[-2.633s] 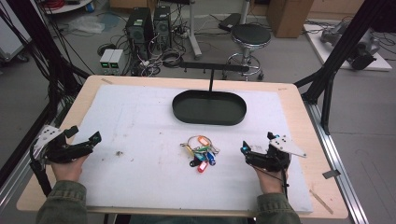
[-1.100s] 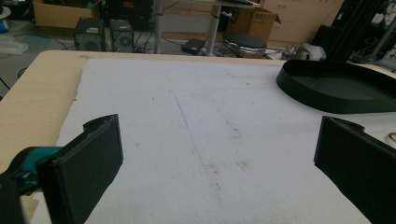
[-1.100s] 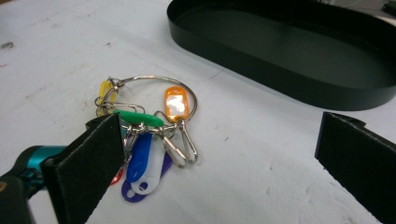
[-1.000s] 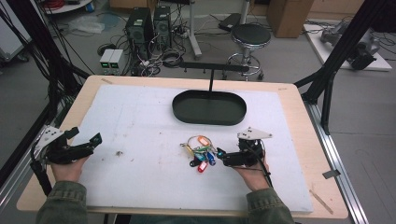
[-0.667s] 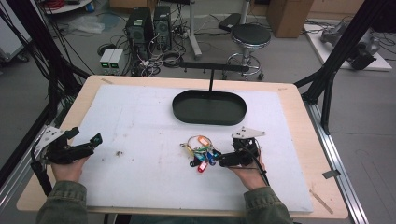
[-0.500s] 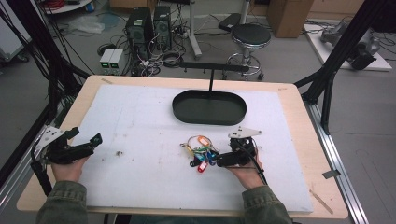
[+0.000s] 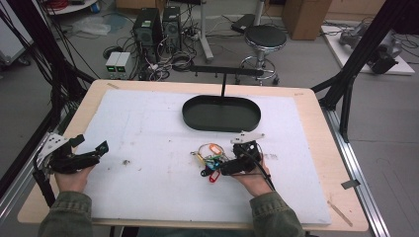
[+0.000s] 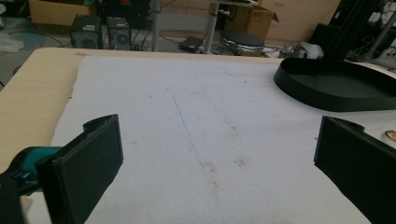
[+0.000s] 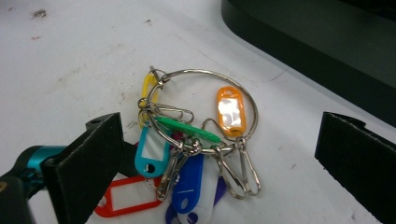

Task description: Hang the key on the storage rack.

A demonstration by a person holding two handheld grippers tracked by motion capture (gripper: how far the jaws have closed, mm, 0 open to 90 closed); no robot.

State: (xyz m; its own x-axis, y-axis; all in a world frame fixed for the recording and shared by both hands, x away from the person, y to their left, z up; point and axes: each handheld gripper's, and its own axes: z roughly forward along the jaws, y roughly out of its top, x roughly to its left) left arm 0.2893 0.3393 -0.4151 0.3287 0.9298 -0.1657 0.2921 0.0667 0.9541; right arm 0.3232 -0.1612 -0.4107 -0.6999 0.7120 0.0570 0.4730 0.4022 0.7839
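A metal key ring point(image 7: 209, 158) point(image 9: 201, 135) with several coloured tags (orange, yellow, green, blue, red) lies on the white mat in front of the black oval tray point(image 7: 221, 113) point(image 9: 317, 51). My right gripper point(image 7: 222, 165) point(image 9: 219, 168) is open, low over the mat, with the tags lying between its two jaws. My left gripper point(image 7: 96, 152) point(image 8: 215, 172) is open at the mat's left edge, nothing between its jaws, far from the ring. The tray point(image 8: 336, 84) appears off to that gripper's right.
The white foam mat point(image 7: 148, 128) covers most of the wooden table point(image 7: 316, 113). A black T-shaped stand point(image 7: 225, 73) rises behind the tray. A small dark speck point(image 7: 126, 161) lies on the mat near the left gripper. Computers, cables and a stool stand beyond the table.
My right gripper has moved left from the table's right side to the key ring, its jaws now on either side of the tags. The left gripper has stayed put.
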